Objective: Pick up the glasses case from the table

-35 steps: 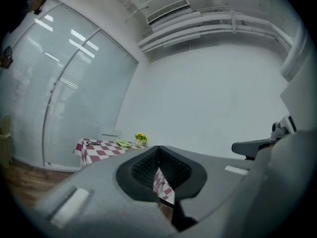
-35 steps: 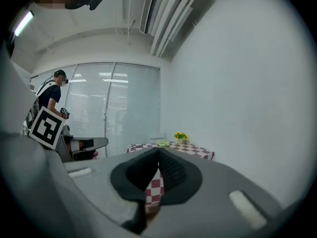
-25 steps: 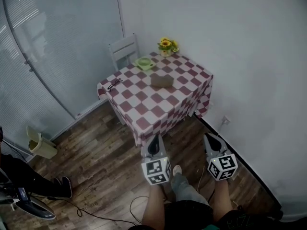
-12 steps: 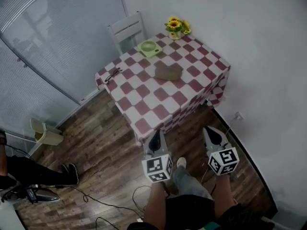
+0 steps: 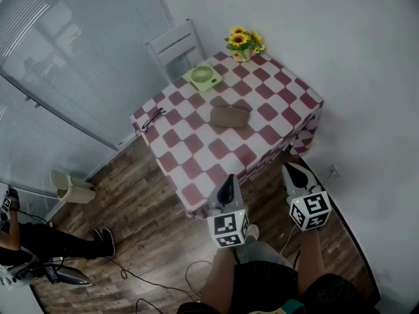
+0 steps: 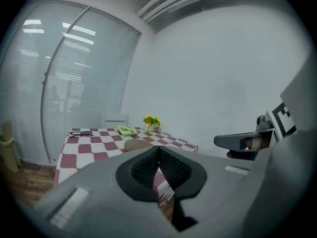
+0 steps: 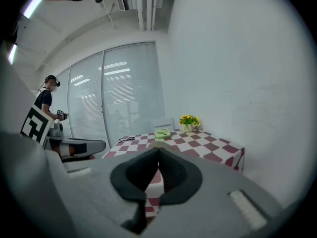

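The brown glasses case [image 5: 230, 116] lies in the middle of the table [image 5: 196, 150], which wears a red-and-white checked cloth. My left gripper [image 5: 229, 179] hangs shut and empty at the table's near edge, well short of the case. To its right my right gripper [image 5: 292, 169] is also shut and empty, beside the table's near right corner. In the left gripper view the case [image 6: 141, 144] shows just above the closed jaws [image 6: 158, 150], and the right gripper [image 6: 240, 141] pokes in from the right. The right gripper view has its closed jaws [image 7: 158, 150] in front of the table.
On the table are black spectacles [image 5: 154, 118] at the left edge, a green fan-like object [image 5: 202, 77] and a pot of sunflowers [image 5: 243, 42] at the back. A white chair [image 5: 175, 46] stands behind it. A bin [image 5: 72, 187], floor cables [image 5: 163, 280] and another person [image 5: 39, 241] are at the left.
Both grippers have moved forward to the table's near edge, and the table has come closer in the head view. Both pairs of jaws stayed shut.
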The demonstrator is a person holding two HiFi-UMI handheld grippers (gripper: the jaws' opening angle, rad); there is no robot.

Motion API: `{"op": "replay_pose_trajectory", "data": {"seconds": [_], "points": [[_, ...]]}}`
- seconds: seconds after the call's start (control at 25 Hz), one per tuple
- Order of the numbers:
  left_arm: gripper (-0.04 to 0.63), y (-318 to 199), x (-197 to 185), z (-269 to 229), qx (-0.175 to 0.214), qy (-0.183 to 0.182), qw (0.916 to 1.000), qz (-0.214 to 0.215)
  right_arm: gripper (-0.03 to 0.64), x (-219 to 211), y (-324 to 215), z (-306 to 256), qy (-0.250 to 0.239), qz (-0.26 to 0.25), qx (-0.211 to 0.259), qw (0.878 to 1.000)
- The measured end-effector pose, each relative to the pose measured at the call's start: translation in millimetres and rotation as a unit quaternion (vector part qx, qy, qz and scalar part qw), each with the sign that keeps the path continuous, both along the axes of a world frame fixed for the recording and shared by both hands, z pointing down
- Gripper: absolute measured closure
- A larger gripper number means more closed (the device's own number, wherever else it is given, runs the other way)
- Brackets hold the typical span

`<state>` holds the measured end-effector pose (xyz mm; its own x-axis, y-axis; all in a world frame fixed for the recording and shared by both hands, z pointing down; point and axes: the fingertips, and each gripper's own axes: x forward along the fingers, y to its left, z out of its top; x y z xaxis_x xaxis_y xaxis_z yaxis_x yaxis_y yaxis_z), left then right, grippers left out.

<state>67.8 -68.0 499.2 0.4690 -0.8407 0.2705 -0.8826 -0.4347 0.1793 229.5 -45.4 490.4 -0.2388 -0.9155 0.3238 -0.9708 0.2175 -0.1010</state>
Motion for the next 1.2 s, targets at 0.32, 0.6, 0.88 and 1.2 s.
{"op": "replay_pose_trajectory", "data": {"seconds": [0.32,0.6,0.88,1.2], "points": [[0.584,-43.9,-22.6,-19.4,0.016,-0.006,0.999,-0.041,0.612,-4.1,-45.2,-21.6,0.0,-0.041,0.023,0.999],[0.584,-84.5,-28.2,-10.3,0.015,-0.018,0.9984,-0.052,0.612,-15.5,-94.3,-18.0,0.002,-0.075,0.022,0.997],[0.584,-137.7,-32.6,8.5,-0.008,-0.008,0.9977,-0.067,0.612,-31.2,-153.3,-12.0,0.03,-0.12,0.0,0.992],[0.584,-183.1,-47.6,39.5,-0.045,0.001,0.9948,-0.091,0.612,-53.6,-210.8,16.5,0.075,-0.179,-0.042,0.98]]}}
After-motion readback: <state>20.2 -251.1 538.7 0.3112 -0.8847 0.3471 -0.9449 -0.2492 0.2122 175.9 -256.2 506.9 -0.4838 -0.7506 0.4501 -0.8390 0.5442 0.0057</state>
